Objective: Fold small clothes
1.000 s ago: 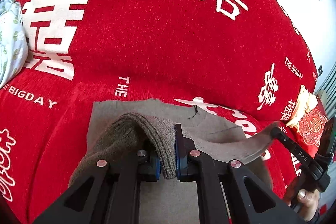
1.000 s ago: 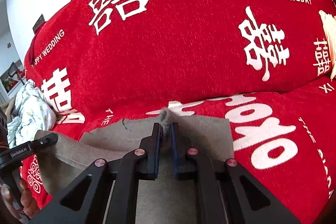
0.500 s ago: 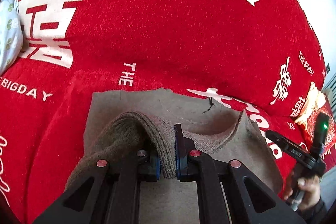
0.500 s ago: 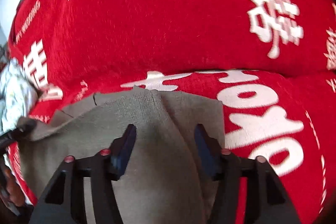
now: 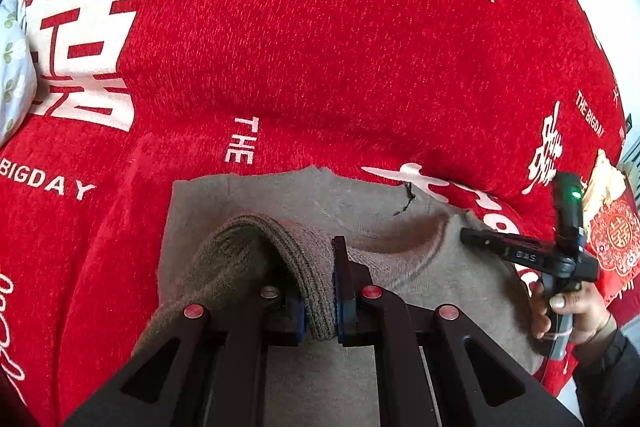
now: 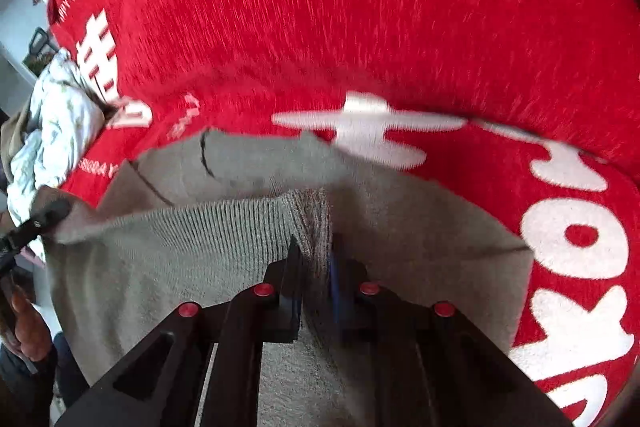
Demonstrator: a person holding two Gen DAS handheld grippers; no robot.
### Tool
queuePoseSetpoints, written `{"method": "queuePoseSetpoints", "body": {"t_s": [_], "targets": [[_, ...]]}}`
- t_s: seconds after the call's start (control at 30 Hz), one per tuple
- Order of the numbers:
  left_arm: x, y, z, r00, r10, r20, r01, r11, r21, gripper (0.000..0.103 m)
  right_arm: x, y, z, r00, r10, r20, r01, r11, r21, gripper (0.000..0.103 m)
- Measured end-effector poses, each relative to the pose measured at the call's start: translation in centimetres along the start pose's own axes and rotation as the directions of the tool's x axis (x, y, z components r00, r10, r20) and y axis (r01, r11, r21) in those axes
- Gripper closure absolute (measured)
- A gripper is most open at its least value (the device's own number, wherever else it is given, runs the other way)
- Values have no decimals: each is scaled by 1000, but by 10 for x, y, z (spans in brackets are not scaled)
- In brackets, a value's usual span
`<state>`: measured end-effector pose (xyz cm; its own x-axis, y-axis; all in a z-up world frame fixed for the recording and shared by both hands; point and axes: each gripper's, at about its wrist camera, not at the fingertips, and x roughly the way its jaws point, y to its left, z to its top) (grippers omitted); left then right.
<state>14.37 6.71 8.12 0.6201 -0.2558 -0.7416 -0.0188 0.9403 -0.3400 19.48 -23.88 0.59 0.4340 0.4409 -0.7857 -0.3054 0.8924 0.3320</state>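
Between the left gripper's (image 5: 320, 291) jaws sits a thick bunched fold of the grey-brown knitted sweater (image 5: 400, 239), pinched tight so the ribbed cloth humps up and drapes over the left finger. The right gripper's (image 6: 316, 259) jaws have just been closing and now stand narrow, clamped on a ridge of the same sweater's ribbed edge, which stretches leftward in the right wrist view to where the other gripper grips it. Both grips are on 1 garment: 1 sweater, 2 grippers, 2 pinched points along its edge.

Beyond the jaws the sweater lies partly flat on the red bedspread (image 5: 320, 47), its neckline curving open in the left wrist view and a short dark thread showing near its far edge. The knit is plain, taupe, with clear vertical ribbing at the held edge and a smoother weave across the body. The person's right hand (image 5: 572, 311) wraps the right gripper's handle, where a green light glows.

Farther out, the bedspread carries large white characters and English lettering. A crumpled pale floral cloth (image 6: 56, 119) sits at its left edge, apart from the sweater, and a red and gold cushion (image 5: 616, 235) lies at the far right.
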Motion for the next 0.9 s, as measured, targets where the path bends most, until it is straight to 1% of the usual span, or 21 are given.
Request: {"method": "queuePoseSetpoints", "body": {"t_s": [0.07, 0.17, 0.2, 0.23, 0.27, 0.3, 0.4, 0.5, 0.53, 0.57, 0.6, 0.67, 0.7, 0.73, 0.77, 0.8, 0.83, 0.87, 0.9], "targets": [[2, 1, 3, 1000, -11, -2, 11, 1000, -14, 92, -15, 0, -1, 998, 7, 65, -9, 1000, 22, 91], [9, 2, 13, 1000, -19, -9, 18, 999, -36, 92, -41, -3, -2, 986, 2, 167, -13, 998, 68, 91], [13, 2, 16, 1000, -17, -16, 16, 999, -41, 92, -47, -5, -2, 981, -10, 193, -7, 996, 86, 91], [19, 1, 20, 999, -21, -25, 19, 999, -49, 92, -50, -6, 0, 979, -25, 202, 6, 996, 92, 91], [27, 1, 26, 999, -24, -38, 21, 998, -62, 92, -49, -5, 2, 976, -62, 210, 44, 995, 89, 91], [34, 2, 30, 999, -19, -49, 16, 997, -72, 92, -47, -5, 3, 972, -98, 213, 82, 993, 84, 91], [64, 4, 39, 994, -5, -109, -7, 995, -101, 92, -35, -11, 7, 970, -154, 190, 132, 984, 122, 91], [93, 17, 40, 978, -14, -207, -19, 988, -156, 91, -23, -16, 6, 967, -191, 167, 169, 976, 135, 91], [102, 26, 38, 969, -38, -242, -12, 980, -201, 86, -21, -15, 5, 967, -205, 151, 187, 974, 126, 91], [107, 32, 37, 964, -59, -258, -1, 974, -228, 83, -19, -13, 4, 965, -218, 148, 202, 973, 114, 91], [111, 39, 35, 960, -87, -265, 15, 965, -262, 83, -17, -11, 4, 962, -232, 145, 219, 971, 101, 90], [112, 47, 33, 957, -134, -257, 50, 950, -308, 82, -14, -9, 3, 962, -238, 132, 228, 970, 89, 88], [112, 50, 33, 953, -160, -258, 68, 941, -332, 79, -14, -9, 2, 962, -242, 127, 232, 969, 90, 86], [113, 55, 34, 943, -207, -261, 102, 925, -365, 62, -14, -11, 1, 960, -249, 126, 239, 967, 93, 86], [114, 60, 35, 923, -291, -251, 170, 895, -413, 39, -14, -12, 1, 960, -254, 122, 243, 965, 99, 83], [114, 64, 37, 900, -371, -228, 236, 856, -459, 29, -14, -14, 0, 959, -258, 115, 247, 963, 108, 83], [113, 68, 39, 890, -401, -217, 260, 837, -481, 10, -13, -15, 0, 958, -266, 108, 253, 960, 116, 83], [110, 72, 42, 879, -431, -204, 279, 812, -512, 2, -14, -17, 0, 957, -273, 102, 260, 958, 123, 83], [104, 76, 44, 877, -443, -187, 287, 794, -536, 1, -16, -20, -1, 955, -279, 98, 265, 955, 133, 83]]}}
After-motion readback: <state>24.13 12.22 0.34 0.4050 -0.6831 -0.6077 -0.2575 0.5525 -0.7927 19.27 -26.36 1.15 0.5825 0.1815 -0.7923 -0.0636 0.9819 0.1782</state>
